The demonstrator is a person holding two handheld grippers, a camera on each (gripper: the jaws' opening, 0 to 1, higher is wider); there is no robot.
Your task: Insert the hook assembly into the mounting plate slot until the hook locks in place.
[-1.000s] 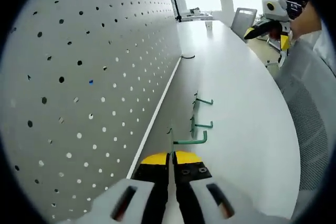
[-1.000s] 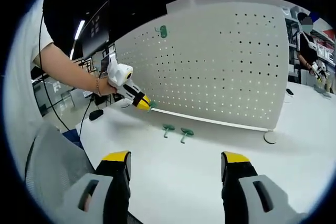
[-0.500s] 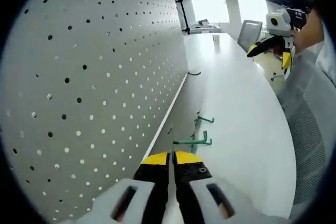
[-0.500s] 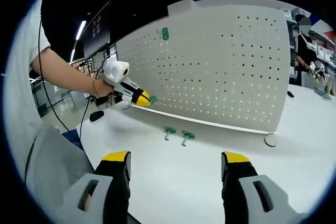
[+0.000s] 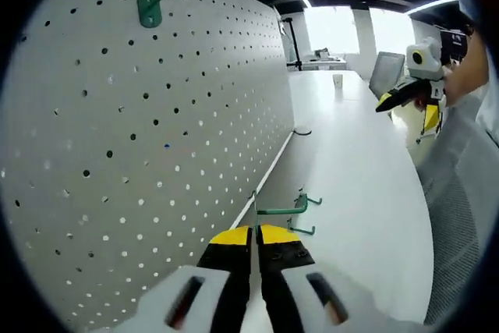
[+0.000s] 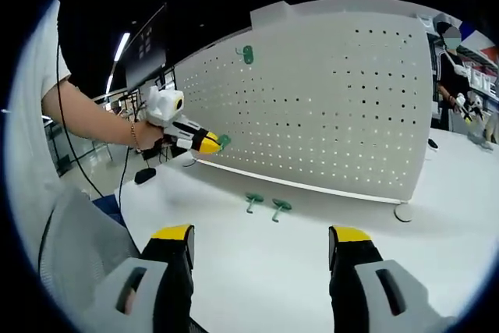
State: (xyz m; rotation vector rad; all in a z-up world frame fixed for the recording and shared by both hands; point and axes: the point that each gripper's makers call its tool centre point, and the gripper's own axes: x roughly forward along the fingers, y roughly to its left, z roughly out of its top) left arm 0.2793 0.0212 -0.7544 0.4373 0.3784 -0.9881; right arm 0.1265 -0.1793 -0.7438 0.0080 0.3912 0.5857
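Progress looks partial: one green hook [image 5: 150, 8] already hangs high on the white pegboard [image 5: 117, 154], while the hook in hand [image 5: 282, 209] is not yet seated. The left gripper [image 5: 255, 238] has its jaws pressed together on this green hook, holding it in the air just beside the board's lower part, apparently off its face. Two spare hooks [image 6: 266, 205] lie on the white table [image 6: 257, 263] near the board's foot. The right gripper [image 6: 261, 239] hovers well back over the table, its jaws spread apart and holding nothing. What remains is to bring the held hook to a hole and push until it locks. No containers are present.
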